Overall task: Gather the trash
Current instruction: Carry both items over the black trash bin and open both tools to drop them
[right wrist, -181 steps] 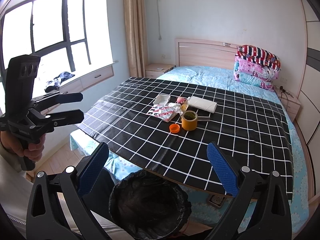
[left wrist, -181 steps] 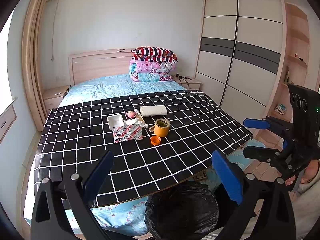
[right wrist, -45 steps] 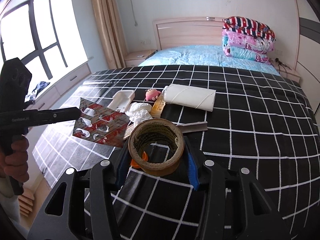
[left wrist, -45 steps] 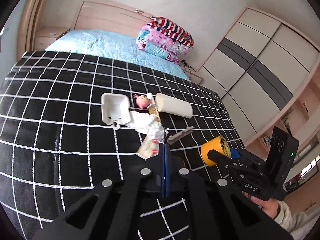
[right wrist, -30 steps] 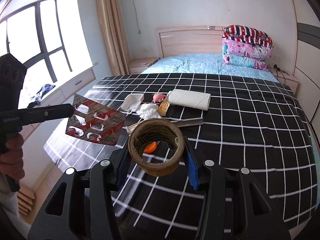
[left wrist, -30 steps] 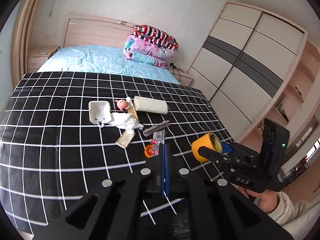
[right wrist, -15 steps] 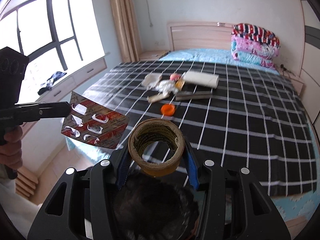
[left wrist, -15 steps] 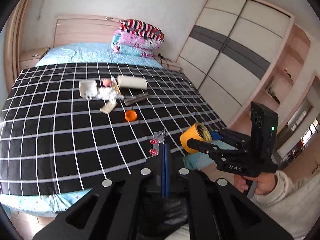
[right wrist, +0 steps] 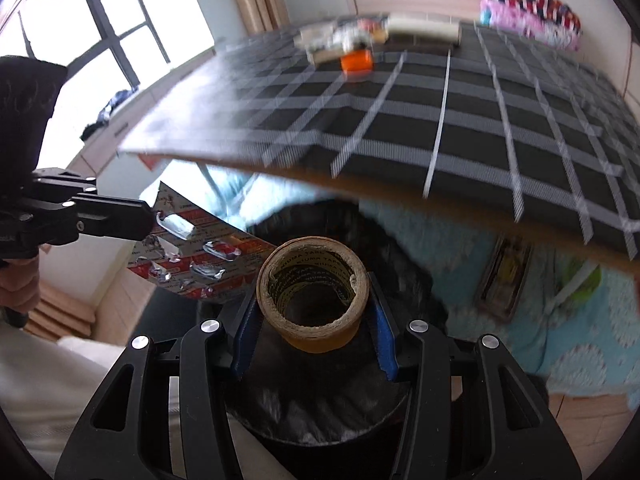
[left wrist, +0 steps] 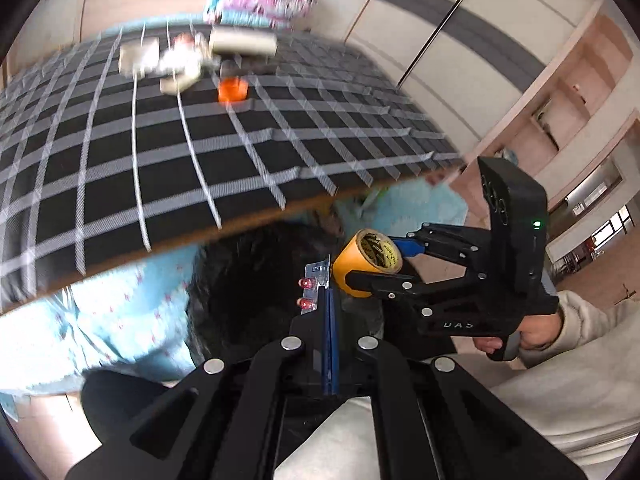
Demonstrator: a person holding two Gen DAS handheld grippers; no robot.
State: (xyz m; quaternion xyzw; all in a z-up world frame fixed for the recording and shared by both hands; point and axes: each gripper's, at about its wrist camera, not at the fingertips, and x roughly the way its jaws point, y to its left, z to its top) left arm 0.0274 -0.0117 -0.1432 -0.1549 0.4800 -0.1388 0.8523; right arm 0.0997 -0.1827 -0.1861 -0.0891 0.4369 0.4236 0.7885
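My left gripper [left wrist: 329, 300] is shut on a red and silver blister pack [left wrist: 316, 284], seen edge-on; the pack shows flat in the right wrist view [right wrist: 200, 256]. My right gripper [right wrist: 314, 316] is shut on a yellow tape roll [right wrist: 314, 300], which also shows in the left wrist view [left wrist: 366, 258]. Both hang over the black-bagged trash bin [right wrist: 320, 392] that stands below the table's front edge [left wrist: 248, 280]. Other trash stays on the table: an orange cap [right wrist: 357, 62], a white tray [left wrist: 138, 56], crumpled tissue [left wrist: 176, 62], a white roll [left wrist: 244, 42].
The black checked table [left wrist: 120, 152] juts out just above and behind the bin. A bed with blue bedding [right wrist: 560, 320] lies under it. A wardrobe [left wrist: 460, 40] stands at the right, a window [right wrist: 100, 40] at the left. The view is motion-blurred.
Both grippers have pulled back from the table and dropped below its edge, carrying the blister pack and tape roll over the trash bin. Both stay shut.
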